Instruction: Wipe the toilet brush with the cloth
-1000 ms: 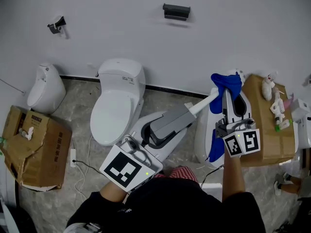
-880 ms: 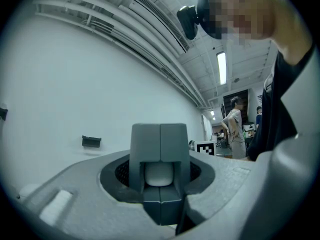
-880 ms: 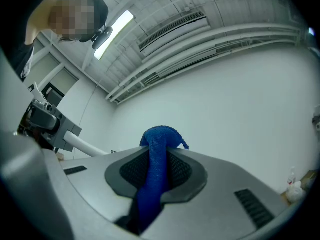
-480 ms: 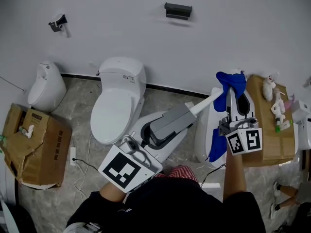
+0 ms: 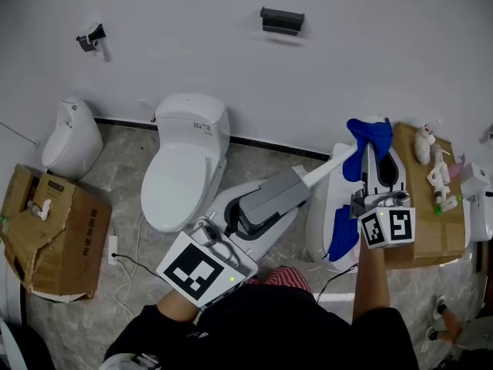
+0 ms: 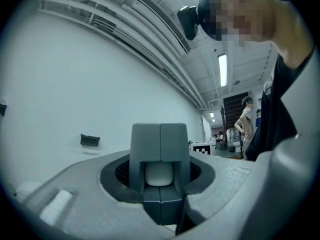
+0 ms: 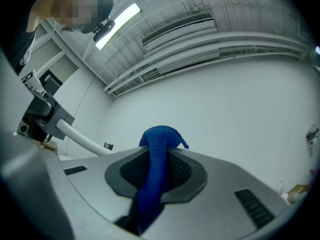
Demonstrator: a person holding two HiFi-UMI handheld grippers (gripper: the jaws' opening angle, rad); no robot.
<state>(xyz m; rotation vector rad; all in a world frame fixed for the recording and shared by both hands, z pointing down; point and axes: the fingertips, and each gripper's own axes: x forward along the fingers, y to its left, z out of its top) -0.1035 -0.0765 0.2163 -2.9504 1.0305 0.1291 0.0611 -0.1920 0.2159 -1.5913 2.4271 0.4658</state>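
The toilet brush (image 5: 327,166) is held off the floor, to the right of the closed white toilet (image 5: 185,172) that stands against the wall (image 5: 231,60). Its white handle runs slantwise, up and away from the toilet towards the right.

The left gripper (image 5: 299,183) sits at the lower end of the handle, on the side nearer the toilet. In the left gripper view its jaws are clenched on the brush, and the rounded white butt of the handle (image 6: 160,174) shows between the two grey pads.

The right gripper (image 5: 368,153) is further right of the toilet, pointing towards the wall. Its jaws are grasping the blue cloth (image 5: 367,136). In the right gripper view the cloth (image 7: 154,174) runs up between the jaws and bunches into a rounded lump at their tips. In the head view that lump lies over the far end of the brush, touching the handle, and the end itself is hidden under it. A loose tail of the cloth hangs down below the right gripper.

In the right gripper view the handle (image 7: 82,139) reaches in from the left, with the left gripper (image 7: 45,115) clamped on it.
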